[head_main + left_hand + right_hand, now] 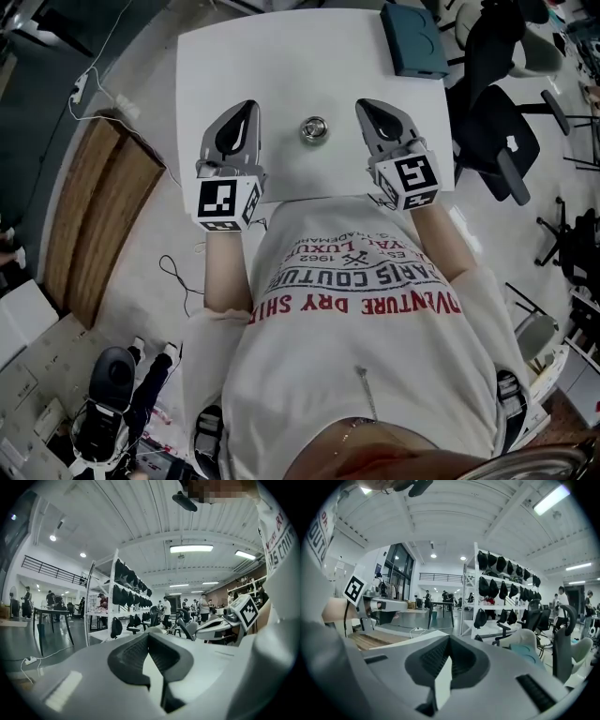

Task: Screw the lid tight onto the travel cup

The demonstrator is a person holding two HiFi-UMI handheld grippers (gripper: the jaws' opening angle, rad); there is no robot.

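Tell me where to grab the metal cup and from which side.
Grip the cup around its round side below the top, probably from the left with the left tongs: it stands upright on the table beside them. They are shut, so open first.

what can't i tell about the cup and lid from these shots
- Cup: the head view looks straight down on it; too small to tell whether the lid is on or tight.
- Cup's side: hidden by its own top, head view.
- Both gripper views: aimed over the table, cup out of frame.
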